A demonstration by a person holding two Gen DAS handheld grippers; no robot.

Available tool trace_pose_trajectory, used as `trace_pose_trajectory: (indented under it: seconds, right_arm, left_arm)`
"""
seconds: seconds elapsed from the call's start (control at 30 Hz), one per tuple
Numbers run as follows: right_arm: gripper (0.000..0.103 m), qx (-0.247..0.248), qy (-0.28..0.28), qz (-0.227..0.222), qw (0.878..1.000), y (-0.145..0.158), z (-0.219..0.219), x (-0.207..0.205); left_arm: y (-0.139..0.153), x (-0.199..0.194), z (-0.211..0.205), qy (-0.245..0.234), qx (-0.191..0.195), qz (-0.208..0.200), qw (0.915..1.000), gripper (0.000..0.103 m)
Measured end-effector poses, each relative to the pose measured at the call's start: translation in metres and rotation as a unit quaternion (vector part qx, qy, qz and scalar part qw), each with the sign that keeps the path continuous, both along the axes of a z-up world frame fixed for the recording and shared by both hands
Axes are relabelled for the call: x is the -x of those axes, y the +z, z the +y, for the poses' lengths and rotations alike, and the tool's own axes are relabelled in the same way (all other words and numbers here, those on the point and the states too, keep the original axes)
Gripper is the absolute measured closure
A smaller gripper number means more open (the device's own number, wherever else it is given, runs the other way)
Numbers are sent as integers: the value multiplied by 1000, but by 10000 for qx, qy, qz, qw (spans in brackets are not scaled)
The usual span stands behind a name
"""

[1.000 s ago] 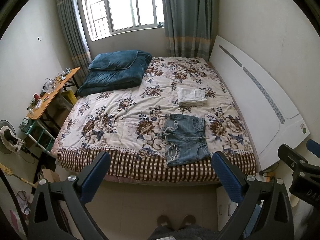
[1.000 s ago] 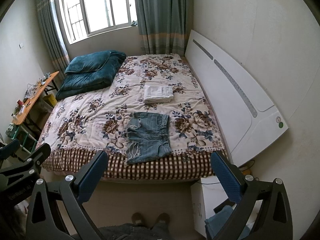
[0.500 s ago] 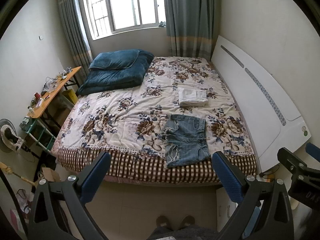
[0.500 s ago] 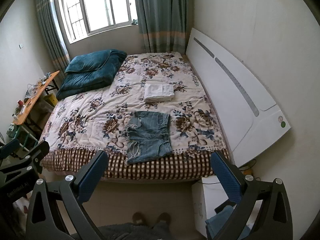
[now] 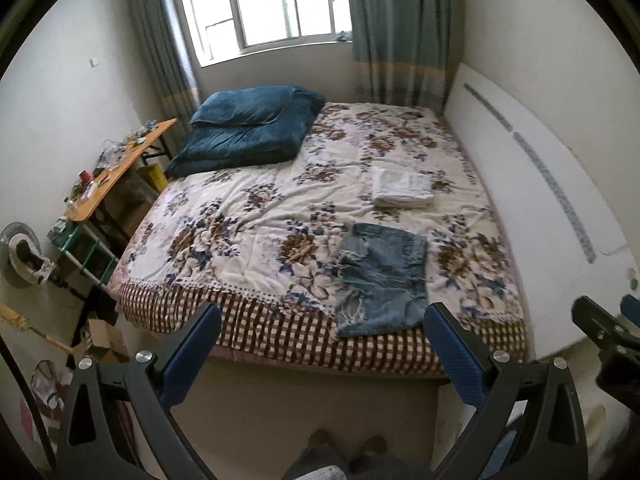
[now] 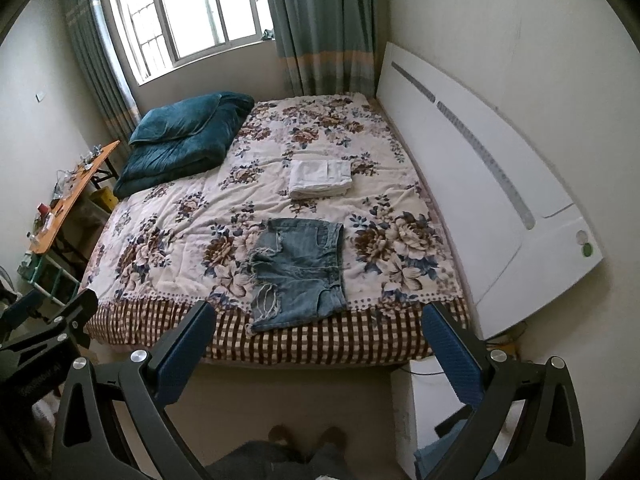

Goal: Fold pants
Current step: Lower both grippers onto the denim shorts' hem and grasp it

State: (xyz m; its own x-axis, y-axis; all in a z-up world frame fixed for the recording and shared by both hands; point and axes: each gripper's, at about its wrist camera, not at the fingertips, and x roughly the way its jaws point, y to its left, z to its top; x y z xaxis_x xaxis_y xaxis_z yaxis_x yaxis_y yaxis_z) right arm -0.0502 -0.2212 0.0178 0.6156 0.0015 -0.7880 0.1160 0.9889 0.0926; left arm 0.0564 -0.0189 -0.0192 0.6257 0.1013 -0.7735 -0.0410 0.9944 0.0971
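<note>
The left tongs [image 5: 320,344] are held spread wide with nothing between the blue pads, above the floor in front of the bed [image 5: 280,344]. The right tongs [image 6: 316,344] are likewise held wide apart and empty, just beside the left ones.

The denim shorts [image 6: 298,272] are laid flat on the floral bedspread at the near edge of the bed, toward its right corner, with the frayed leg hems draped over the checked border. No contact with either tongs is seen; the shorts are well apart from both.

Just beyond the shorts, a folded white cloth [image 6: 320,179] is seen near the middle of the bed, apart from the denim. A white headboard panel [image 6: 480,184] is propped along the bed's right edge against the wall.

At the far left corner of the bed a folded teal quilt [image 5: 248,132] is stacked. A wooden side table [image 5: 116,168] with small items stands off the bed's left edge. A window [image 5: 272,4] flanked by curtains is set in the far wall.
</note>
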Motion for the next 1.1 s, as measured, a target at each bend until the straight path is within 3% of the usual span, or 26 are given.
trace_pose_trajectory:
  seconds: [0.2,0.37,0.6,0.9,1.0,1.1]
  right_arm:
    - [0,-79,-19,362,9993,-67,-10,-74]
    - [0,-143,20,660,9977,-132,-30,-163]
    - [0,-328,9,1116,9932,-218,-38,-307]
    - [0,-630,27,1562,9857,-332,-41,-465]
    - [0,-762,-28,1864,9795,-388,-51,-513]
    - [0,-941,2,2166,9717,-450,-63,-559]
  left_arm:
    - [-59,-73,-3,206,-191,431,9987,0]
    - [-118,-152,-4,155,-306,911,9953,0]
    - [-187,-278,-5,-149,-179,1410,9897,0]
    - [-308,-437,-8,-751,58,2347,9691,0]
    - [-359,-484,-6,-795,87,2685,9600,0]
    - [-419,-525,-11,-938,-185,2950,9507,2]
